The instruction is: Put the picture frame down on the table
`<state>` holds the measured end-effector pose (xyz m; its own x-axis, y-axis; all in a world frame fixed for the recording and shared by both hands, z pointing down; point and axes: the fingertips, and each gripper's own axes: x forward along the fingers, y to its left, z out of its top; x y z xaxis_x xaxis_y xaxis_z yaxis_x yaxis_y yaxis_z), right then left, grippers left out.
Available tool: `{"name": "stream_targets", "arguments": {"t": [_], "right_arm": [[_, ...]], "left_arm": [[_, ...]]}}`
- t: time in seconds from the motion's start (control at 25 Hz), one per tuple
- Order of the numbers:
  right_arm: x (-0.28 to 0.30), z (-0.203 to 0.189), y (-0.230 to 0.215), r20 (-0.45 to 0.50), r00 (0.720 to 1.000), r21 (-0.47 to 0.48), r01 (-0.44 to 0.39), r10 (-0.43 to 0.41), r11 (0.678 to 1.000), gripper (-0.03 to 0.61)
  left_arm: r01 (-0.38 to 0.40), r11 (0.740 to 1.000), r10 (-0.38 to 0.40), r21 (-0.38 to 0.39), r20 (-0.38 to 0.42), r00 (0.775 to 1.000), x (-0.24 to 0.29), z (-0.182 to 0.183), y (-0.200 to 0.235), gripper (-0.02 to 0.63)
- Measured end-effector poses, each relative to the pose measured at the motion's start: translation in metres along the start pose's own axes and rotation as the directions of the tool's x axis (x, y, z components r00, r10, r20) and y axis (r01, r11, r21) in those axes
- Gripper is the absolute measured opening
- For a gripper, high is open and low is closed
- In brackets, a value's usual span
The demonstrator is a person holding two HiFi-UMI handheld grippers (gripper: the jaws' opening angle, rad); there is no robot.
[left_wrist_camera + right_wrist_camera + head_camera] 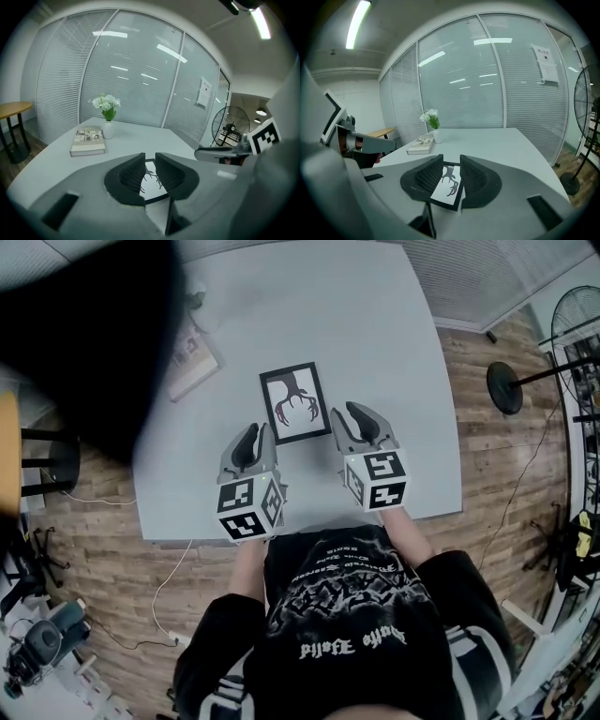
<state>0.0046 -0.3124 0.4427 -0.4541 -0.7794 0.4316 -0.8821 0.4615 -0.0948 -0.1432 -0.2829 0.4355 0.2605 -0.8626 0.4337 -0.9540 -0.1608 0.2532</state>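
The black picture frame (pixel 294 402) with an antler print lies flat on the grey table (pixel 394 352), just ahead of both grippers. My left gripper (pixel 251 439) hovers at its near left corner, my right gripper (pixel 361 420) at its near right corner. Both sets of jaws stand a little apart with nothing between them. In the left gripper view the picture frame (pixel 152 180) shows through the gap of the left gripper (pixel 150 159). The right gripper view shows the picture frame (pixel 447 180) beyond the right gripper (pixel 451 161).
A book (pixel 192 357) and a small vase of white flowers (pixel 108 117) sit at the table's far left. A floor fan (pixel 572 324) with a round base (pixel 506 387) stands to the right. A round wooden side table (pixel 11 110) is at the left.
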Motion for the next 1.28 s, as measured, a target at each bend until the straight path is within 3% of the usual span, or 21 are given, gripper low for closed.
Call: {"name": "stream_targets", "arguments": {"t": [0.24,0.6,1.28], "right_arm": [[-0.018,0.015,0.001,0.045,0.999,-0.044,0.015,-0.013,0.999,0.098],[-0.03,0.025,0.001,0.091,0.995,-0.051,0.033,-0.029,0.998,0.014],[-0.024,0.026,0.001,0.086,0.996,-0.078,0.027,-0.02,0.997,0.011]], "left_arm": [[-0.002,1.0,0.002,0.001,0.043,0.999,-0.011,0.014,-0.004,0.076],[0.007,1.0,-0.007,-0.007,0.041,0.999,-0.012,0.012,-0.013,0.018],[0.024,1.0,-0.024,-0.017,0.023,0.999,-0.006,0.007,-0.021,0.017]]}}
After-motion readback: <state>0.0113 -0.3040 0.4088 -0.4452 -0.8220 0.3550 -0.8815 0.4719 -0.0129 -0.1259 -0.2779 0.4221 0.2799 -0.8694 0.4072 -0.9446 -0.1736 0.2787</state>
